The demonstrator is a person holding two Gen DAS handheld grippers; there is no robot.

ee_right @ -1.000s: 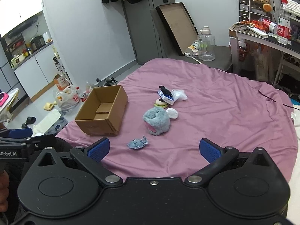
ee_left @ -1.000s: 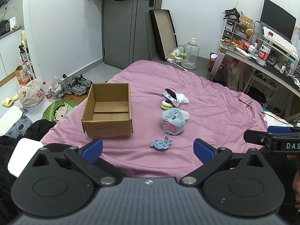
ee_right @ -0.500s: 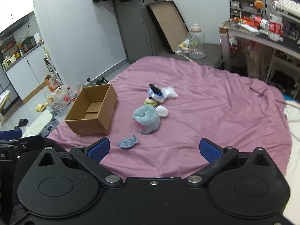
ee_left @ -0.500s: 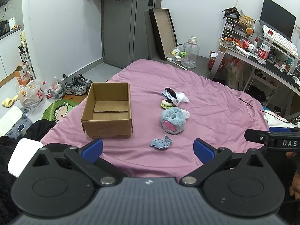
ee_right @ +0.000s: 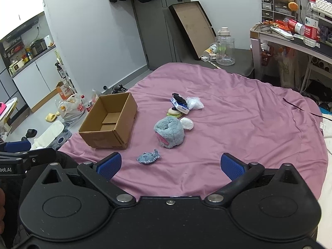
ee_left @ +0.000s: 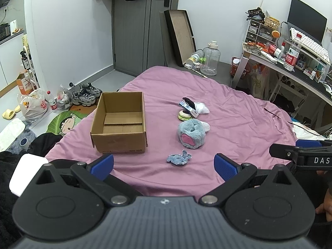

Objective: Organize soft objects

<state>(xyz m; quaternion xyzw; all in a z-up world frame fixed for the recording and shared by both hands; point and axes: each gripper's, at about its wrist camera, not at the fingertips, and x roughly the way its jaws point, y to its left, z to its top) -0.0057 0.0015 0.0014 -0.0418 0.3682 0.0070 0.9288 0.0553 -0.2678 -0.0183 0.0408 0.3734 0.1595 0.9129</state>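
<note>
Left wrist view shows nothing yet packed: the cardboard box (ee_left: 120, 122) is seen empty, soft toys (ee_left: 191, 133) are left beside it on the bed (ee_left: 238, 112), both grippers' jaws held wide apart, empty.

Both cameras look forward from the near edge of the bed (ee_left: 238, 112), slightly down, well back from the things. The left wrist view faces the cardboard box (ee_left: 120, 124) almost straight; the right wrist view stands further right. Both share the bed, box and door (ee_right: 157, 20).
</note>
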